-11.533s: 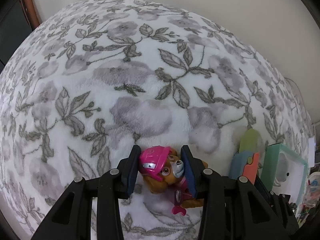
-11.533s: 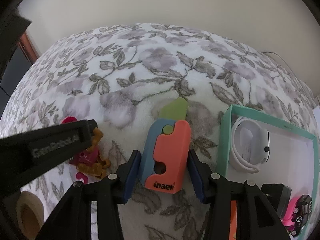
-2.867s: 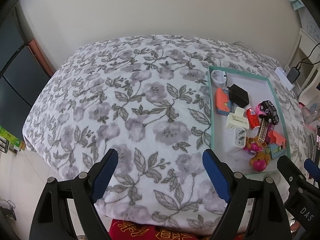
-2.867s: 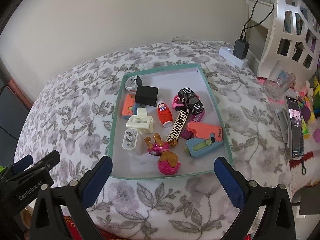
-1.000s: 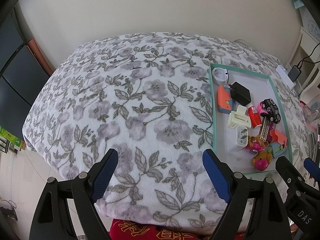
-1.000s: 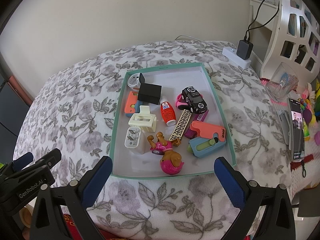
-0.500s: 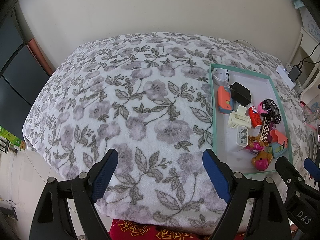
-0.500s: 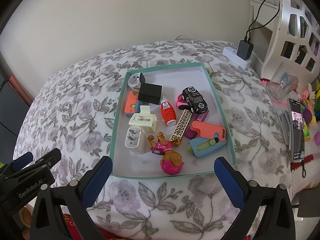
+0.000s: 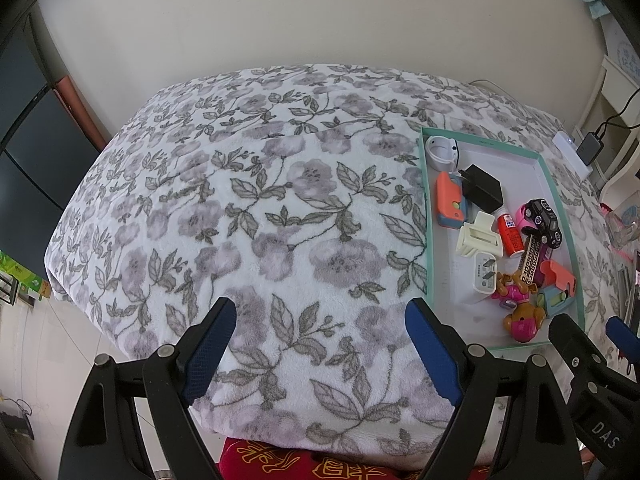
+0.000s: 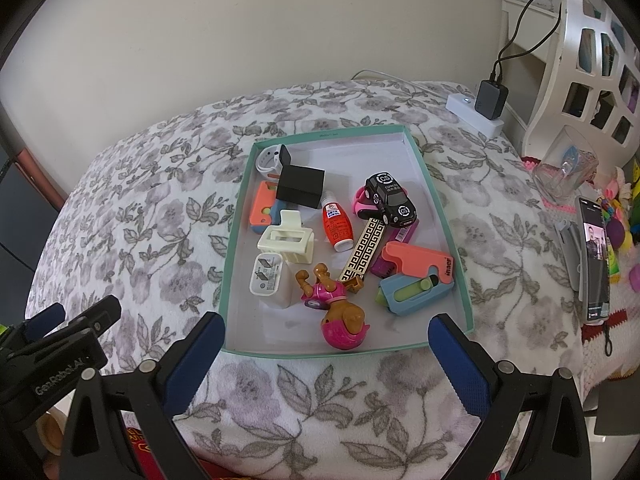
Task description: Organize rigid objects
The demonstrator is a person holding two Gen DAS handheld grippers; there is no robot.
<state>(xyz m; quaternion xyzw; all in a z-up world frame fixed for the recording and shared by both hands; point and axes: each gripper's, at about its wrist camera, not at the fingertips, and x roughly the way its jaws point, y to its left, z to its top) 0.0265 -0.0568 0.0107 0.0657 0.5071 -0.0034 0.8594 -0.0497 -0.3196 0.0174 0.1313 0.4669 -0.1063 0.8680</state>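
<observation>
Floral blanket (image 9: 248, 216) covers the bed in the left wrist view; the left claw (image 9: 320, 344) gapes wide and empty over its near edge, the tray (image 9: 425, 216) toward the right edge. From the right wrist, the right claw (image 10: 326, 354) stands wide, empty, before the tray's (image 10: 236, 248) near rim, with the toys (image 10: 340, 318) inside.

Fleecy matt floral blanket (image 9: 280, 220), smooth card tray (image 10: 240, 216), glossy plastic toy car (image 10: 390, 199)
</observation>
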